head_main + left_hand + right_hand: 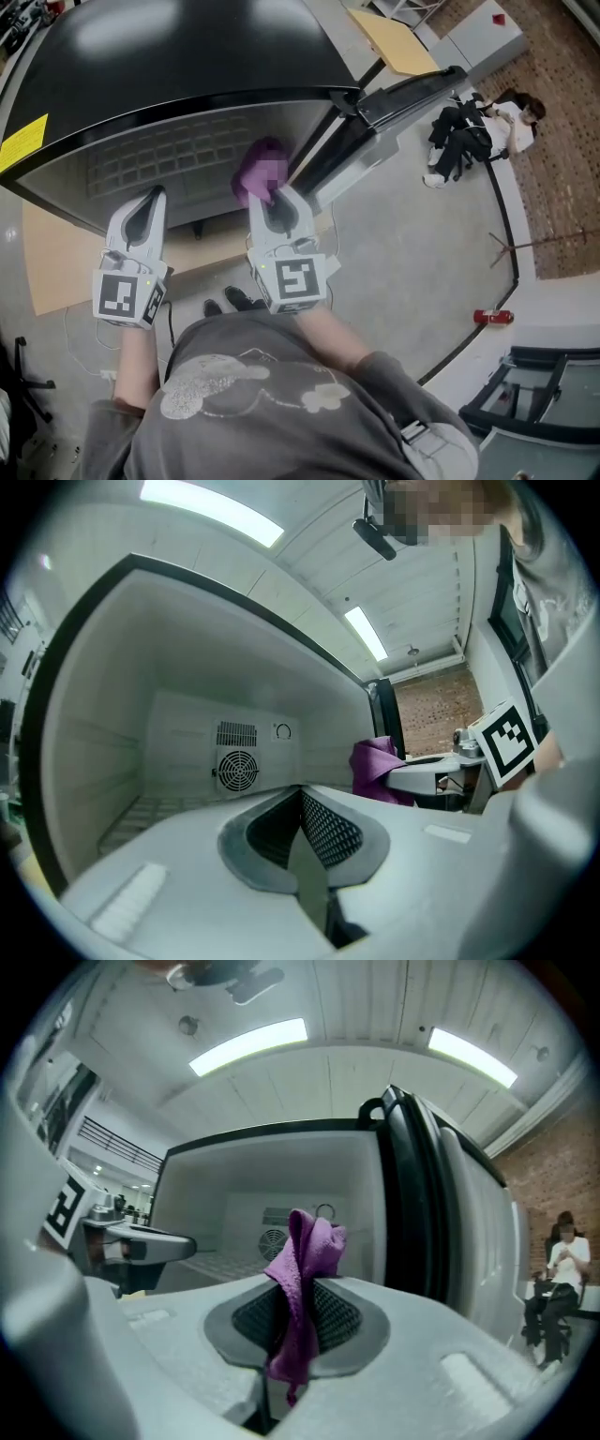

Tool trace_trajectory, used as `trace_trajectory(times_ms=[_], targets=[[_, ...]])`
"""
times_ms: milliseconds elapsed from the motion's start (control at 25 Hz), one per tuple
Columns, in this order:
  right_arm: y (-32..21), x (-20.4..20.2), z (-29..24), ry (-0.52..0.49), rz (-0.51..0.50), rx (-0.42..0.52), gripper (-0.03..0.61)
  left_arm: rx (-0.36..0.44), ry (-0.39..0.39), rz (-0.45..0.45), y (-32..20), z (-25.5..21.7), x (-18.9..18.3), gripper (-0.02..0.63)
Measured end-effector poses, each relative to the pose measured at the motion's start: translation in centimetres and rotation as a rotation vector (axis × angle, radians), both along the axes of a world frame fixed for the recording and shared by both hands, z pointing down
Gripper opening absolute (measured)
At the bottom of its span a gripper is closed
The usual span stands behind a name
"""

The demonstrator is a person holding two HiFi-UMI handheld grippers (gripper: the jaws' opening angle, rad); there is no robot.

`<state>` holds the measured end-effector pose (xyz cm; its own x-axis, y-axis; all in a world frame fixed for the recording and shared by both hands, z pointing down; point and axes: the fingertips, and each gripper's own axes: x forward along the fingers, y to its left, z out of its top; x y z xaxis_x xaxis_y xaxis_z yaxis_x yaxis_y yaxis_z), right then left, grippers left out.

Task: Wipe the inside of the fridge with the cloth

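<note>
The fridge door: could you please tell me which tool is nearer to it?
Right. The right tool, clamping the cloth, is beside the door; the left tool is farther left.

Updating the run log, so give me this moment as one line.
right gripper: shut on purple cloth | left gripper: shut, empty | fridge: door open | both grippers at fridge opening

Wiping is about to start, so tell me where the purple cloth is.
The purple fabric cloth is pinched in the right gripper, held at the mouth of the open white-lined fridge, near its dark-edged door on the right side.
</note>
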<state>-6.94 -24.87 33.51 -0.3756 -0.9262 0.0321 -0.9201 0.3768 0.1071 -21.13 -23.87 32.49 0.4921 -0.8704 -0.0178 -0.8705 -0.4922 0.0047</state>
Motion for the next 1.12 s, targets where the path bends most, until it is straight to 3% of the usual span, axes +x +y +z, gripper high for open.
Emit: trace_trajectory(times_ms=[160, 280, 520, 880, 1120], targets=[[2.3, -5.1, 2.3, -0.003, -0.197, 0.025, 0.040, -0.042, 0.006, -0.049, 1.1, 2.8, -2.3, 0.018], [3.4, -8.2, 5.2, 0.051, -0.283, -0.005, 0.040, -0.082, 0.003, -0.087, 1.8, 5.0, -4.2, 0.017], [2.6, -13.5, 11.1, 0.108, -0.354, -0.119, 0.040, -0.124, -0.020, -0.155, 2.6, 8.2, -8.4, 0.018], [-1.1, -22.9, 14.3, 0.185, -0.496, -0.106, 0.040, -0.169, -0.019, -0.201, 2.8, 11.2, -10.9, 0.018], [-2.4, -26.1, 14.3, 0.220, -0.575, -0.090, 0.040, -0.179, -0.004, -0.210, 3.2, 11.4, -11.3, 0.018]])
